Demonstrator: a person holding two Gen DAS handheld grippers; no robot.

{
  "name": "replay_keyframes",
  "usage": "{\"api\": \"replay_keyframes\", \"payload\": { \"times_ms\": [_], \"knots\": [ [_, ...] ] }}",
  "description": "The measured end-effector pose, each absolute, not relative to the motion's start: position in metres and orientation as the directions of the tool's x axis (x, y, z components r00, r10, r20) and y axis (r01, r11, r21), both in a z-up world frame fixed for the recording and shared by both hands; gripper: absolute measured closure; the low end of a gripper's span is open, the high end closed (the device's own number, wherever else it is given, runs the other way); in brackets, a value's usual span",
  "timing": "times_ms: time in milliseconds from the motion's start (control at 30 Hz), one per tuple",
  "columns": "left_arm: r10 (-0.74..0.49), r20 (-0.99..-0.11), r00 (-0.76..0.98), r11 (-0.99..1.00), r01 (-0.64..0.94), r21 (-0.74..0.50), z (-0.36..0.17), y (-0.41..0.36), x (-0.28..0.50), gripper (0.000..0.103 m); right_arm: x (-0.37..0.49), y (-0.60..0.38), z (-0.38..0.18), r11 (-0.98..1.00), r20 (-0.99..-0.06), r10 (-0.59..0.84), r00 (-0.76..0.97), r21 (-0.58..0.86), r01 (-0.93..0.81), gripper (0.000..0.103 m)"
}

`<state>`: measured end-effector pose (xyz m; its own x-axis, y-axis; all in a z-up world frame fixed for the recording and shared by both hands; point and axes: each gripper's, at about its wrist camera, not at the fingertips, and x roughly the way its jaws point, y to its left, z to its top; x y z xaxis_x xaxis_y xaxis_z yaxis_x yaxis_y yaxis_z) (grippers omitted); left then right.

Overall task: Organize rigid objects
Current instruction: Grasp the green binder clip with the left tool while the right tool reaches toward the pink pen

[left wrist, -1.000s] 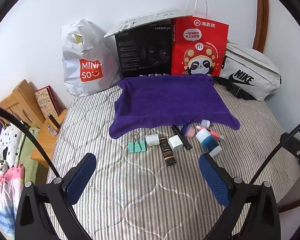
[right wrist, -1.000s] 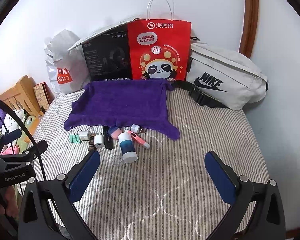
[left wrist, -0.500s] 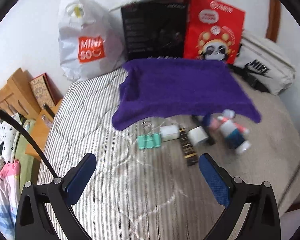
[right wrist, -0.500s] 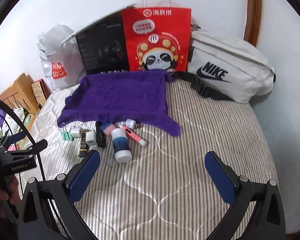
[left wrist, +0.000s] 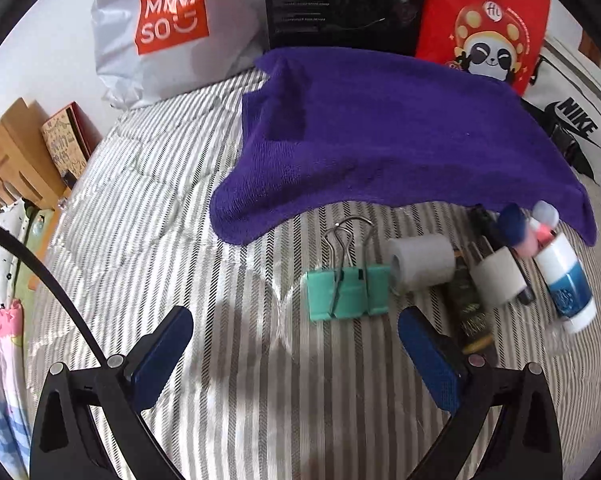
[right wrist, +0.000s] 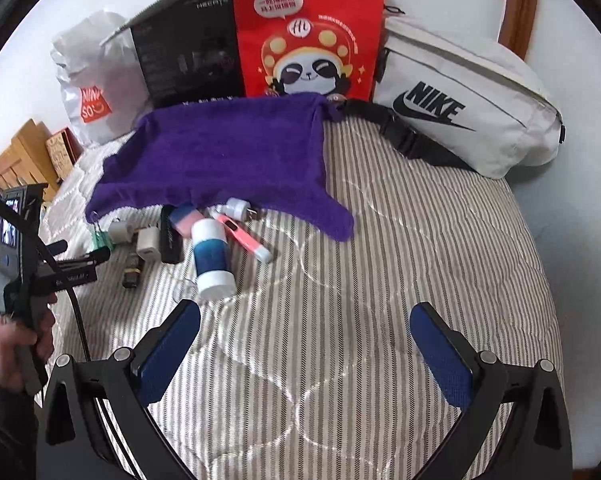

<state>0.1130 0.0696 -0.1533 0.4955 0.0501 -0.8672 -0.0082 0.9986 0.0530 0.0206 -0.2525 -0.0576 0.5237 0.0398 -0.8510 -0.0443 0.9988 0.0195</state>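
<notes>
Your left gripper [left wrist: 294, 330] hangs wide open just short of the green binder clip [left wrist: 347, 293], holding nothing. Your right gripper [right wrist: 304, 334] gapes empty over the striped quilt [right wrist: 400, 260]. Beyond, the blue-and-white bottle [right wrist: 211, 258] lies near the purple towel [right wrist: 228, 152].

Bare striped bed [left wrist: 260, 380] lies open between my left tool [left wrist: 292, 332] and the green binder clip [left wrist: 346, 294] at 1 o'clock. The white roll [left wrist: 420, 260] touches the clip's right side, with a dark tube [left wrist: 470, 304] just beyond. At 12 o'clock the purple towel [left wrist: 380, 140] blocks the far side. My right tool [right wrist: 304, 336] has open bed ahead; the blue-and-white bottle [right wrist: 210, 256] stands at 11 o'clock.
</notes>
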Motion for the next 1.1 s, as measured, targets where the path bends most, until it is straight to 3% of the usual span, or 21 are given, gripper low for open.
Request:
{"api": "replay_keyframes", "payload": {
  "times_ms": [133,300,400,467,600,733,933,1033,1100],
  "knots": [
    [0.034,-0.865,0.5,0.999,-0.026,0.025,-0.159,0.07,0.121,0.0,0.025,-0.254,-0.067,0.999,-0.866,0.024,0.499,0.005,-0.039,0.0],
    [0.024,-0.854,0.519,0.999,-0.043,0.002,-0.161,0.067,0.124,0.008,0.031,-0.25,-0.074,0.999,-0.878,0.023,0.478,0.0,-0.049,0.0],
    [0.02,-0.837,0.546,0.999,-0.039,-0.001,-0.159,0.066,0.119,0.02,0.035,-0.245,-0.077,0.998,-0.881,0.031,0.472,0.0,-0.065,0.0],
    [0.013,-0.824,0.566,0.999,-0.035,-0.008,-0.157,0.067,0.115,0.039,0.038,-0.242,-0.08,0.997,-0.882,0.034,0.47,0.0,-0.073,0.0],
    [0.002,-0.811,0.585,1.0,-0.015,-0.008,-0.156,0.065,0.112,0.045,0.046,-0.24,-0.087,0.996,-0.883,0.055,0.467,0.016,-0.085,0.0],
    [-0.029,-0.796,0.604,0.999,0.037,-0.008,-0.155,0.061,0.109,0.064,0.054,-0.237,-0.096,0.994,-0.879,0.059,0.474,0.008,-0.108,0.001],
    [-0.039,-0.786,0.617,0.999,0.045,-0.015,-0.156,0.061,0.108,0.064,0.068,-0.237,-0.108,0.989,-0.868,0.125,0.48,0.068,-0.134,0.004],
    [-0.038,-0.782,0.622,0.999,0.046,-0.013,-0.156,0.061,0.108,0.064,0.078,-0.232,-0.117,0.984,-0.862,0.127,0.491,0.048,-0.171,0.017],
    [-0.041,-0.782,0.622,0.999,0.046,-0.016,-0.156,0.062,0.108,0.064,0.089,-0.23,-0.124,0.98,-0.86,0.103,0.5,0.001,-0.199,0.018]
  ]
}}
